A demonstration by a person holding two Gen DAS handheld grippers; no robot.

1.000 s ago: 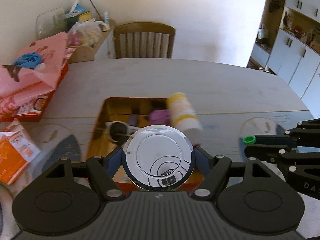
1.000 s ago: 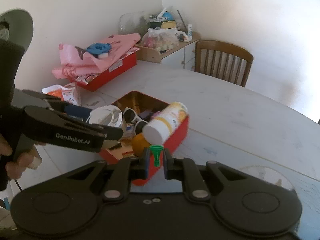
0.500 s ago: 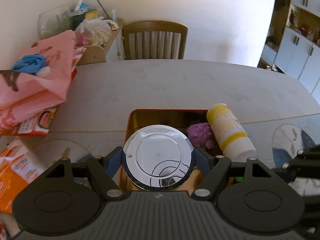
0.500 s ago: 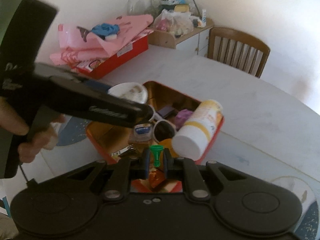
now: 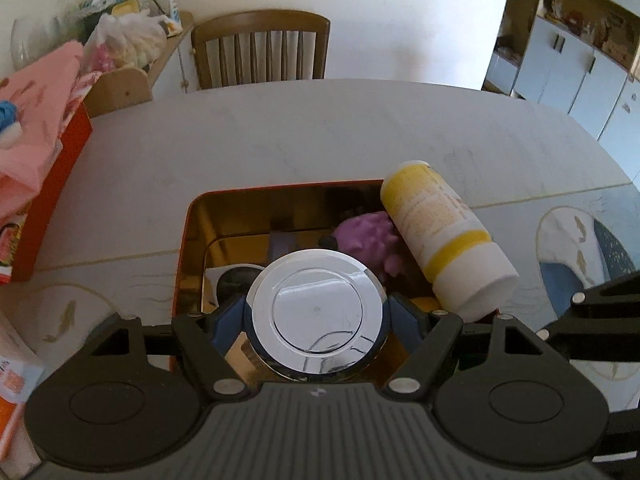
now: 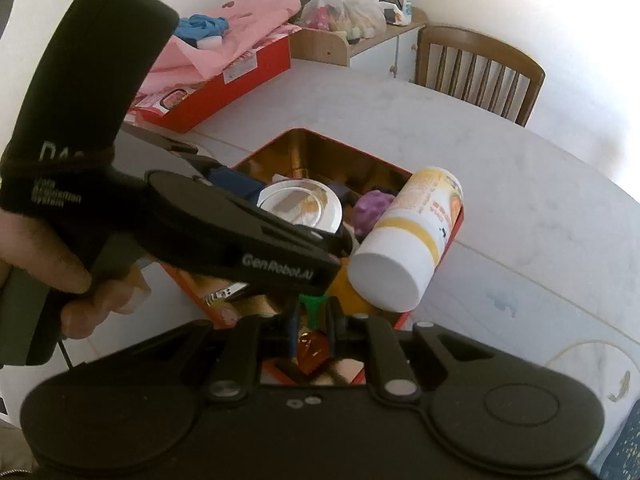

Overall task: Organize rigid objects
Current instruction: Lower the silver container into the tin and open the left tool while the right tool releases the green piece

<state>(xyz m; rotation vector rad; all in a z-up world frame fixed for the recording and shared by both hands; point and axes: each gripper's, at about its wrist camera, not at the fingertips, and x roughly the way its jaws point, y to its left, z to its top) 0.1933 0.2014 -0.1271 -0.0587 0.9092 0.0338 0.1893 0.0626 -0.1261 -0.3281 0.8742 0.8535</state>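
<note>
Both tools hang over an orange-red tin with a gold lining (image 5: 188, 240) that sits on the pale bench (image 5: 280, 132). Left tool (image 5: 316, 316): jaws spread wide, blue pads pressing either side of a round chrome disc (image 5: 316, 314), which it holds flat, face up, above the near part of the tin. In the right wrist view the same disc (image 6: 300, 206) shows above the tin's interior, with the left tool's black body crossing in front and a person's hand (image 6: 48, 276) wrapped round its grip. Right tool (image 6: 314, 318): jaws nearly together, pinching a small green plastic piece with a flared top (image 6: 313, 308); it sits over the tin's near corner, partly under the left tool's body. Inside the tin: a purple knobbly object (image 5: 370, 236), something orange and rounded (image 6: 346, 284), an amber translucent item (image 6: 312, 352) just below the right tool's tips, and a small metal clip-like thing (image 6: 226, 292); other contents too shadowed to identify. A white bottle with yellow bands (image 5: 448, 240) lies tilted across the tin's right rim, cap end sticking out past the edge. On the bench's far left stands a red box heaped with pink paper (image 6: 224, 60). A wooden chair (image 5: 260, 48) is at the far side, and a low shelf with bags (image 6: 348, 20) stands by the wall.
</note>
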